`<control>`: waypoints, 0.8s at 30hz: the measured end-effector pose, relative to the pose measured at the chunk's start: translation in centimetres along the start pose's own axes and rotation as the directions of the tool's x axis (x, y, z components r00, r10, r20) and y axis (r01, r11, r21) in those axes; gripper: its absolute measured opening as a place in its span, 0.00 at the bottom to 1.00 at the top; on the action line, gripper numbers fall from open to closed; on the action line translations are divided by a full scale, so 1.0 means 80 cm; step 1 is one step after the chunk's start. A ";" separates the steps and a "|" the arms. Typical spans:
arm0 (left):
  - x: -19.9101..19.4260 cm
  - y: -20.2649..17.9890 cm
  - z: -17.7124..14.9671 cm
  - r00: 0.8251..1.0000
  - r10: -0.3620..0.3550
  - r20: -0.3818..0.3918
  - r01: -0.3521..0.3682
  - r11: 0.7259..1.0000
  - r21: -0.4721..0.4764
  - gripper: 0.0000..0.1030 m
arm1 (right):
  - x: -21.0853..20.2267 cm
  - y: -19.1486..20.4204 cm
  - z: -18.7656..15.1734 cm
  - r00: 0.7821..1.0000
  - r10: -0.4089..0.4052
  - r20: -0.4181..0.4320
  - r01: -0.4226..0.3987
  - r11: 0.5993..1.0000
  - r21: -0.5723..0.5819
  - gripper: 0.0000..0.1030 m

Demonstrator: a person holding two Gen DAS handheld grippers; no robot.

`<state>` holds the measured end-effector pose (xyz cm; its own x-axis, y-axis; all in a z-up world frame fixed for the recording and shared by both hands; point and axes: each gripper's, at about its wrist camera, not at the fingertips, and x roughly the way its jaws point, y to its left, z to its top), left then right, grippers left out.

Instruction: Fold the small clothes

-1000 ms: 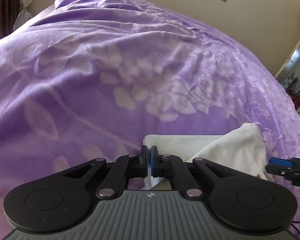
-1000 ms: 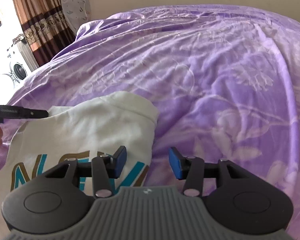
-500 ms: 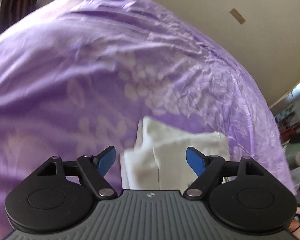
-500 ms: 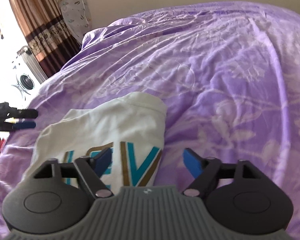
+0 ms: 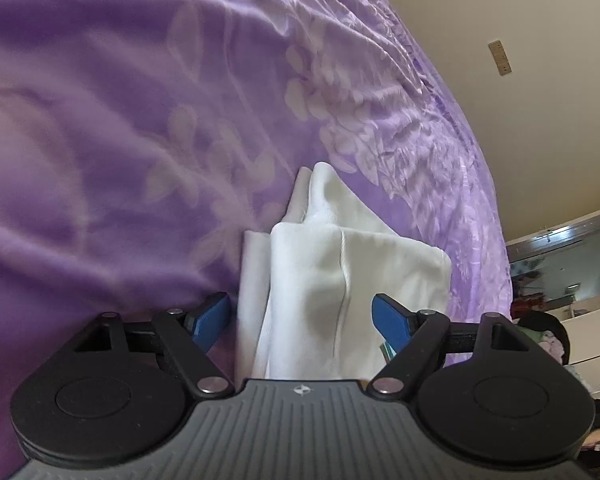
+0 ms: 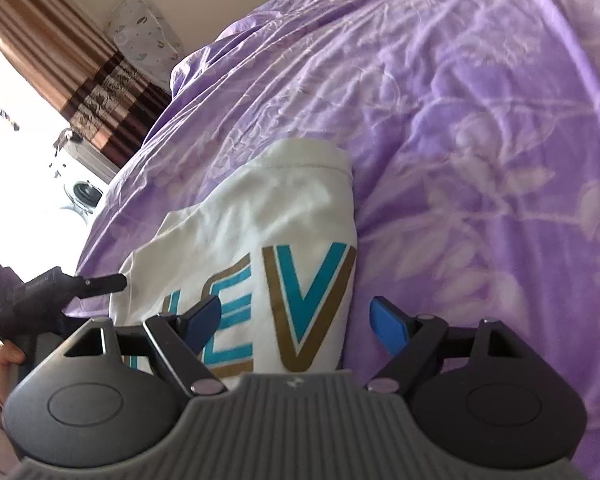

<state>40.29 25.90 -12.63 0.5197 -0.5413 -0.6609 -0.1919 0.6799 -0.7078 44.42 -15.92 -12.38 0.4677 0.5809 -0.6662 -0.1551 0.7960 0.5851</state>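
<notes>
Purple floral bedspread (image 5: 120, 128) fills the left wrist view; on it lies a folded white shirt (image 5: 340, 272), bunched in layers, under the left tool (image 5: 300, 320), whose blue pads stand spread apart above the cloth, pinching nothing. From the right wrist view, the shirt (image 6: 260, 208) shows teal and gold letters; the right tool (image 6: 296, 320) is spread wide over its right edge, empty. The left tool (image 6: 60, 288) hovers at the shirt's left edge.

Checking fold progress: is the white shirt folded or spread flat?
Folded. The white shirt lies on the purple bedspread with layered edges and its lettering cut off at the crease.
</notes>
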 end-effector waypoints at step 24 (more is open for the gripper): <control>-0.055 -0.094 -0.047 0.970 0.025 0.240 -0.091 0.959 0.269 0.23 | -0.010 0.033 0.011 0.987 0.089 0.134 -0.086 0.996 -0.026 0.12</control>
<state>36.34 21.32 -5.31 0.6994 -0.3898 -0.5991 -0.0071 0.8344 -0.5511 44.44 -14.42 -9.90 0.5643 0.6214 -0.5436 -0.2177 0.7471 0.6280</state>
